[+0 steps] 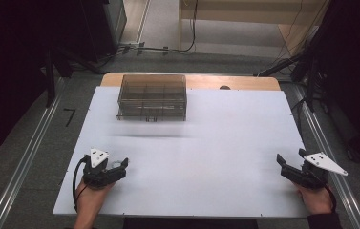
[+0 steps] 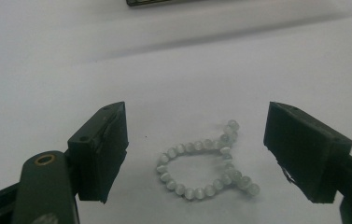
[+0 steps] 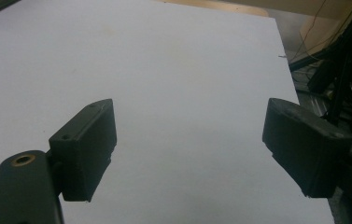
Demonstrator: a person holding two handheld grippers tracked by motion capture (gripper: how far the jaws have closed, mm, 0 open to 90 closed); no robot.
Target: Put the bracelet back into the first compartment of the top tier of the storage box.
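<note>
A bracelet of pale, milky beads [image 2: 183, 189] lies in a loose loop on the white tabletop [image 1: 206, 157]. My left gripper [image 2: 196, 126] stands open around it, one black jaw on each side, with neither pad touching the beads. From the high view this gripper [image 1: 120, 168] rests near the table's front left, held by a hand. My right gripper [image 1: 292, 160] sits at the front right, close to the table's right edge. Its jaws [image 3: 190, 140] are wide apart over bare white surface with nothing between them.
A smoky transparent box with several compartments [image 1: 152, 97] stands at the back of the table, left of centre; its edge shows in the left gripper view [image 2: 150, 2]. Past the table's right edge [image 3: 288, 60] lie dark stands and cables on the floor.
</note>
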